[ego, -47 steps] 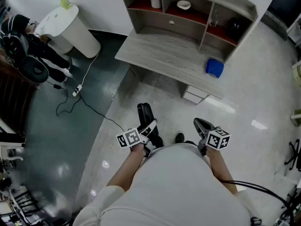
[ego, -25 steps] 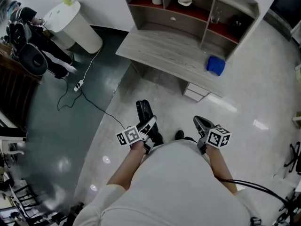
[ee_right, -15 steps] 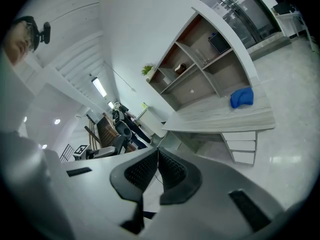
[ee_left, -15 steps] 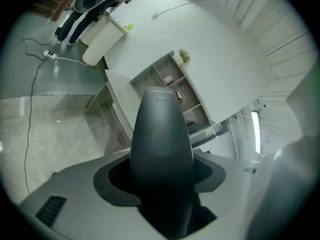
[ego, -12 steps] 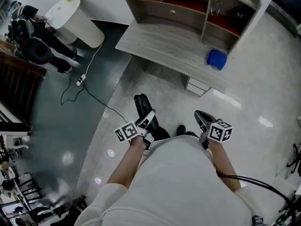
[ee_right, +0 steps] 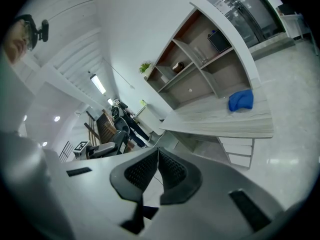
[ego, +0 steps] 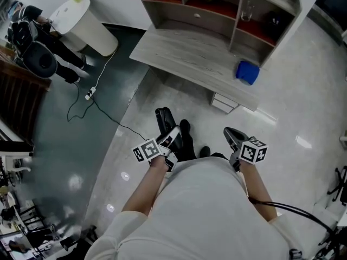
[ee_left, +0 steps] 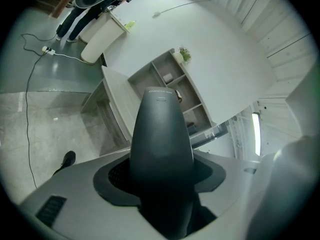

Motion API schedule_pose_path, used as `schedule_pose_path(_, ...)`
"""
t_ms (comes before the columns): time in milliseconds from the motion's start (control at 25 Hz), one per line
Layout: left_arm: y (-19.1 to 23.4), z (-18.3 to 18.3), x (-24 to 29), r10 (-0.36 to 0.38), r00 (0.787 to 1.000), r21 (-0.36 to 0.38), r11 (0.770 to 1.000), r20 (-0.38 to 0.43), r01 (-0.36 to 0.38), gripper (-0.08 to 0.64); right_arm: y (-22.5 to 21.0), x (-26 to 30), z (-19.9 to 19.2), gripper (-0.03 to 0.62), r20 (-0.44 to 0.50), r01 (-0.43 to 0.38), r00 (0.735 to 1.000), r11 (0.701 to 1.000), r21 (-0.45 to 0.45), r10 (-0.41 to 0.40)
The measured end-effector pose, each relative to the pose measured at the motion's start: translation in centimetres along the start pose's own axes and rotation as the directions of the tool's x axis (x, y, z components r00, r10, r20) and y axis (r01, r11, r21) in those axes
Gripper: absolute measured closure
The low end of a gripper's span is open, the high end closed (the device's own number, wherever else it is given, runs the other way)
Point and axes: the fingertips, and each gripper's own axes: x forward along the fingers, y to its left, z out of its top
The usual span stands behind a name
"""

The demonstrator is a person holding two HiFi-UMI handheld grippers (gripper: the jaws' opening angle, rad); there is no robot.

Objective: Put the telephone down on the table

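The black telephone handset [ego: 164,119] stands up between the jaws of my left gripper [ego: 169,137], which is shut on its lower part. In the left gripper view the telephone [ee_left: 161,144] fills the middle and points toward the grey wooden table [ee_left: 117,99]. My right gripper [ego: 233,138] is held level beside it; its pads [ee_right: 172,170] meet with nothing between them. Both grippers hang over the floor, well short of the table [ego: 190,58], just in front of the person's body.
A blue cloth [ego: 247,72] lies on the table's right end, under a shelf unit [ego: 238,20] with cups and a bowl. A small drawer unit [ego: 223,103] sits below the table. A white bin [ego: 87,28] and a cable [ego: 92,99] are at left. A black shoe [ego: 185,130] is ahead.
The view has shifted slightly toward the table, and a black shoe has stepped forward beside the telephone. Both grippers keep their place and grip.
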Motion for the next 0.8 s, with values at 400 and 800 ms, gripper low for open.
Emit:
schedule_pose_path(400, -0.2, 3.8, 4.2, -0.022, 0.997, 0.048, 0.999, -0.069, 0.025, 0.273, -1.6, 1.9, 3.9, 0.575, 0.042, 0.059, 0.997, 0.998, 0.019, -0.060)
schedule_pose_path(800, 0.9, 10.4, 8.6, -0.046, 0.989, 0.076, 0.995, -0.138, 0.056, 0.273, -2.0, 6.7, 7.8, 0.575, 0.062, 0.122, 0.990, 0.992, 0.040, -0.124)
